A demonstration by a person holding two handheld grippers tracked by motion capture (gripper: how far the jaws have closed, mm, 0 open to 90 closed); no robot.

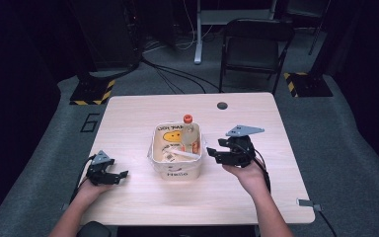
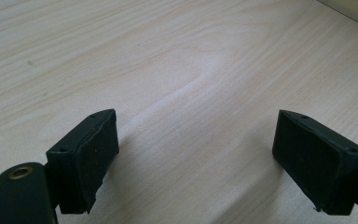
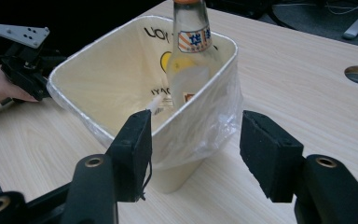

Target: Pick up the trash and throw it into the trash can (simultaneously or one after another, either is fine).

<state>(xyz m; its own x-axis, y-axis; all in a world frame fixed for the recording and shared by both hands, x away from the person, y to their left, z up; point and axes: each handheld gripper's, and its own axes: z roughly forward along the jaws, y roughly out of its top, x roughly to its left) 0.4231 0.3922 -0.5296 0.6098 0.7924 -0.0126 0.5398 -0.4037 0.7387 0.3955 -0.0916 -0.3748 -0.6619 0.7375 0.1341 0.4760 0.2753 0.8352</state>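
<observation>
Item: bottle [image 1: 189, 133] stood in lined bin [image 1: 176, 170] mid-counter [image 1: 128, 118]; my right tool [image 1: 212, 153] beside it, gaping, empty, left tool [image 1: 121, 175] wide, idle; release judged done, withdrawal next.

Tabletop [image 3: 307, 107] pale wood-grain laminate, smooth, faint sheen. Bin [image 3: 121, 79] cream plastic, matt, lined with thin clear crinkly glossy plastic bag [image 3: 214, 126]. Bottle [image 3: 191, 60] clear glossy glass, paper label, orange cap. Right tongs [image 3: 193, 149] black matt plastic with slightly rough rubbery pads [image 3: 270, 154], brass-look rivets; left tongs [image 2: 196, 158] same.
</observation>
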